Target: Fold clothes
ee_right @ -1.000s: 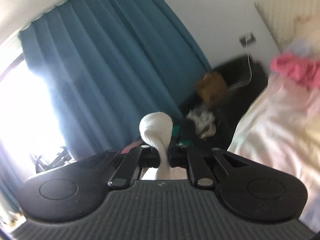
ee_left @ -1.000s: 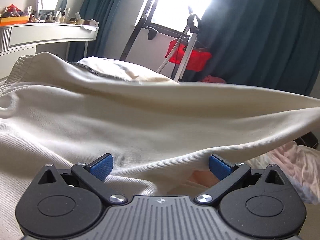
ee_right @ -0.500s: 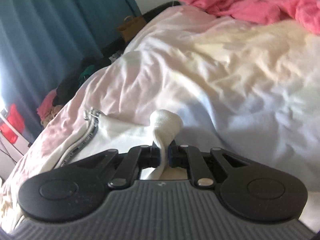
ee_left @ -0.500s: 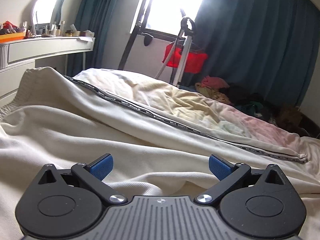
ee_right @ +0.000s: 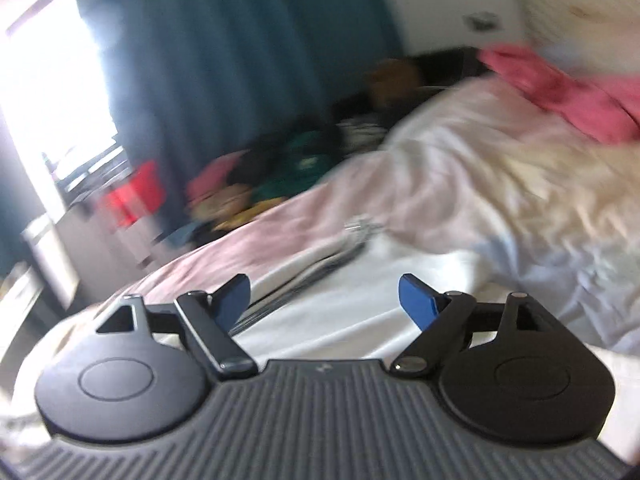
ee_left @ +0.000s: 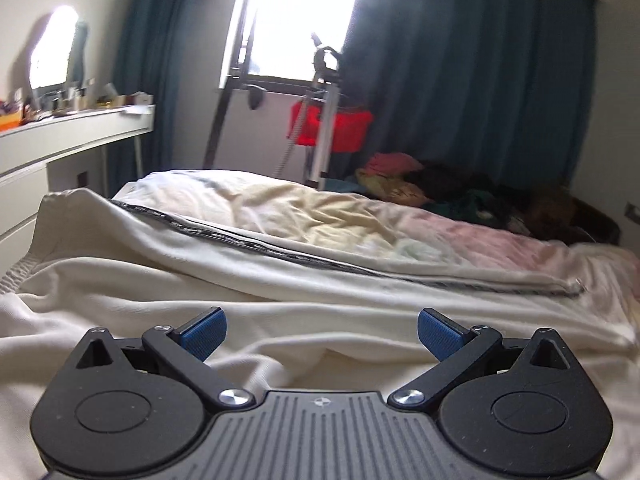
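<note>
Both grippers free above the half-folded jacket

The cream zip-front knit jacket [ee_left: 280, 280] lies mid-frame on the bed [ee_left: 400, 224]; left hand-held gripper [ee_left: 319, 332] and right hand-held gripper [ee_right: 325, 300] are spread, so the loose fold may slump open.

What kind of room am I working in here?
Most likely a bedroom: the cream zip garment lies on a bed with a rumpled duvet, a cluttered dressing table stands beside it, and dark curtains frame the window.
</note>
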Available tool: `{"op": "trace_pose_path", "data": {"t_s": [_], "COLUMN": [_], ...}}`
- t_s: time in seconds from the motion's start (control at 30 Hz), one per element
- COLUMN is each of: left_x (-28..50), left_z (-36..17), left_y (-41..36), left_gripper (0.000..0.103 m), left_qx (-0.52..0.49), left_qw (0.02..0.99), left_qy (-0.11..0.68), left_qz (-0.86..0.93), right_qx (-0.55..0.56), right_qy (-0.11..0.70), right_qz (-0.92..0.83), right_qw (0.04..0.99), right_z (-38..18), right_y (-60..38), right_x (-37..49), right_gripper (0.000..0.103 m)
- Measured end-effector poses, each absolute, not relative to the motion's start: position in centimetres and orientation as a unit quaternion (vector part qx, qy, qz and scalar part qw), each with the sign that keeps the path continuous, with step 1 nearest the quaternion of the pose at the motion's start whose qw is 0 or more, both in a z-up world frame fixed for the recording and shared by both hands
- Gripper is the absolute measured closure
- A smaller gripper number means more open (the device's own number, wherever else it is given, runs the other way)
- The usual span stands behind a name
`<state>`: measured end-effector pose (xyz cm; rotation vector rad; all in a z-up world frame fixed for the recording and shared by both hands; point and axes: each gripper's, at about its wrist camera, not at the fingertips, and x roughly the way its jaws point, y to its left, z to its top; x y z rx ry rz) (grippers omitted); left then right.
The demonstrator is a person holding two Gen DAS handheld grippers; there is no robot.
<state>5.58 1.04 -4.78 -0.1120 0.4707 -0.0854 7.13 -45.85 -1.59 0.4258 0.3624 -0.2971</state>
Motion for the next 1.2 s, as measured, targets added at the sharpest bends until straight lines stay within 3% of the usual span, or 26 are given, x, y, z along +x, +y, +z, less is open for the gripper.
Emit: {"op": "trace_pose_path", "data": {"t_s": [0.17, 0.3, 0.5, 1.0, 1.2], "left_x": [2.2, 0.3, -0.2, 2.7, 2.0], "left_z": [-4.3, -4.1, -3.8, -6.1, -4.8], "left_y": [0.9, -0.2, -0.2, 5.8, 13.4], "left_gripper": [0.0, 0.0, 0.0, 0.0, 0.0], "left_qx": [-0.053, 0.002, 0.0, -0.052, -0.135], "left_qw": [0.968, 0.972, 0.973, 0.934, 0.897], "left_qy": [0.241, 0.233, 0.229, 0.339, 0.377], "left_qz": [-0.05, -0.04, -0.029, 0.1, 0.186], "right_qx": [0.135, 0.124, 0.114, 0.135, 0.169], "right_qy": [0.204, 0.186, 0.178, 0.227, 0.226], "right_qz": [-0.05, -0.011, 0.007, -0.059, -0.063], "right_qw": [0.968, 0.975, 0.977, 0.963, 0.957], "right_z": [0.2, 1.2, 1.7, -0.1, -0.2], "right_y": [-40.4, -39.0, -38.2, -40.1, -41.7], "right_x": [3.4, 1.6, 0.5, 1.1, 0.8], "right_gripper": [0.02, 0.02, 0.02, 0.02, 0.02]}}
